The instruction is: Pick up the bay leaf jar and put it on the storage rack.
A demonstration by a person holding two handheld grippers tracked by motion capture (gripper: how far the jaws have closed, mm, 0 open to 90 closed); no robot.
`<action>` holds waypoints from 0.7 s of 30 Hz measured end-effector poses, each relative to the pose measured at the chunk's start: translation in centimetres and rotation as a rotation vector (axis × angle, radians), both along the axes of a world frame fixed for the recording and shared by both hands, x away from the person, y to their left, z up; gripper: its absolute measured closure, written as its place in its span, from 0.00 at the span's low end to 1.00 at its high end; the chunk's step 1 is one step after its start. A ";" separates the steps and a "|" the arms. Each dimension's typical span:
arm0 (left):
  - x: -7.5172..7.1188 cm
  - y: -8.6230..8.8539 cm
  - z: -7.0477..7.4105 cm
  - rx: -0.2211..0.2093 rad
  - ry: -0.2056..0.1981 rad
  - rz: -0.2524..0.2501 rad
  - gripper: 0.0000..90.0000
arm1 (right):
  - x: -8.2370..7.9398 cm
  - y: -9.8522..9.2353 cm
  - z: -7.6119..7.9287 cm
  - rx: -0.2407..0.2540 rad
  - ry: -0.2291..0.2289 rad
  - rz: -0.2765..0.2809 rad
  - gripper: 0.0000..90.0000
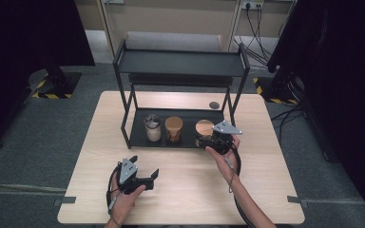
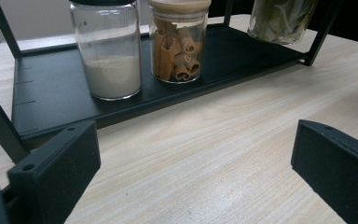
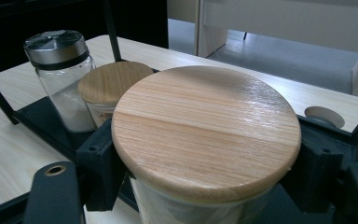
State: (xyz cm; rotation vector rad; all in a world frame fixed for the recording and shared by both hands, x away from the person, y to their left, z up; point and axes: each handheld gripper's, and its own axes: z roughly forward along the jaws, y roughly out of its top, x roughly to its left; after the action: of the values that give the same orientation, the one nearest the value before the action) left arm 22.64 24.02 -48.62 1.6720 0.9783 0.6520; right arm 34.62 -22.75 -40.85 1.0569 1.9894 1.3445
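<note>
Wood-lidded jar point(image 3: 205, 135) sits at the right end of the black rack's bottom shelf point(image 1: 140, 137), right claw point(image 1: 208, 141) clamped on it just under the lid. Pasta jar point(image 1: 173, 128) beside it, then powder jar point(image 1: 152, 128) with metal cap. Left claw point(image 1: 142, 178) idle on the tabletop point(image 1: 190, 190), jaws apart, nothing between. Looks like the grasp step; next move likely needs a straight lift clear of the rack posts without nudging the pasta jar.

Left hand-held gripper point(image 1: 145, 175) low, jaws spread wide, right hand-held gripper point(image 1: 203, 141) reaching forward, jaws clamped.
</note>
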 end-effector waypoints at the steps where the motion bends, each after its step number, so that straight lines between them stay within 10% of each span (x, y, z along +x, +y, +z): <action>1: 0.0 0.0 0.0 0.000 0.000 0.000 0.01 | 0.1 0.0 0.0 0.000 0.001 -0.002 0.29; 21: 0.0 0.0 0.0 -0.003 0.001 0.000 0.01 | 1.6 1.2 -0.6 -0.018 0.007 -0.036 0.29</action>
State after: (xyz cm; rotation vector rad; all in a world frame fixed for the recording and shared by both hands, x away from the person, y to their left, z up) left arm 22.65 24.06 -48.63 1.6702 0.9795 0.6493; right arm 36.23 -21.53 -41.50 1.0854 1.9741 1.3041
